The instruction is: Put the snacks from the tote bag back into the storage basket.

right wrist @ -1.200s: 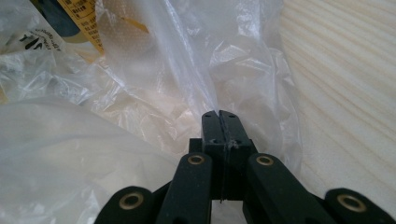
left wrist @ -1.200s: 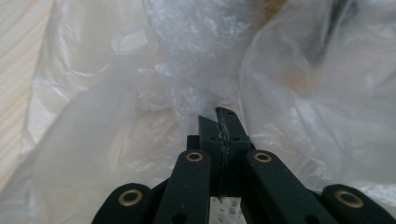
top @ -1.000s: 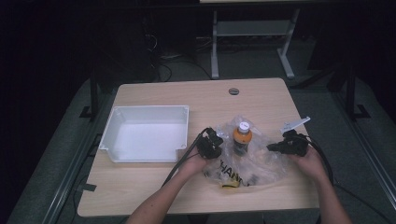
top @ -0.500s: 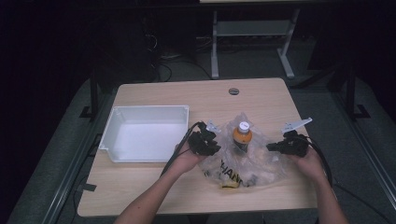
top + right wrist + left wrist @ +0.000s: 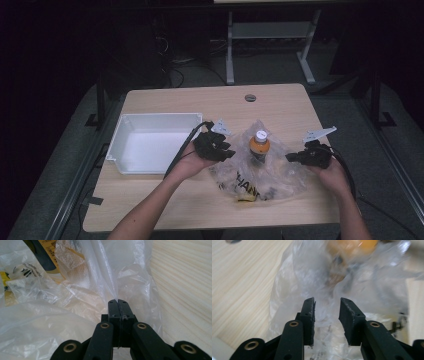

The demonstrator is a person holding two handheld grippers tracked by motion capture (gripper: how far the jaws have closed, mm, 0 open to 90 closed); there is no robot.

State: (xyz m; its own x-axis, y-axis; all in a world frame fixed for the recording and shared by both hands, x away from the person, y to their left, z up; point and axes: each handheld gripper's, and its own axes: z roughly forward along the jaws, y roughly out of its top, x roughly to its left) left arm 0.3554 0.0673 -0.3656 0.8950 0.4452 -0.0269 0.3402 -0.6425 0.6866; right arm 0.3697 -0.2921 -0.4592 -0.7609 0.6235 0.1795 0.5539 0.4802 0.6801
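Observation:
A clear plastic bag with dark print lies crumpled on the wooden table, and an orange bottle with a white cap stands upright in it. My left gripper hovers at the bag's left side. In the left gripper view this gripper is open; its jaws have just been opening, and the bag and blurred bottle lie beyond the gap, with neither pad pressing on them. My right gripper is at the bag's right edge. Its jaws are shut on a fold of the bag's film.
A white, empty tray sits on the table's left half, close behind my left hand. A round cable hole is near the far edge. The table shows bare wood in front. Metal table legs stand on the dark floor beyond.
My left gripper has lifted and drawn slightly left, away from the bag, and its jaws have parted. The right gripper has kept still, gripping the film.

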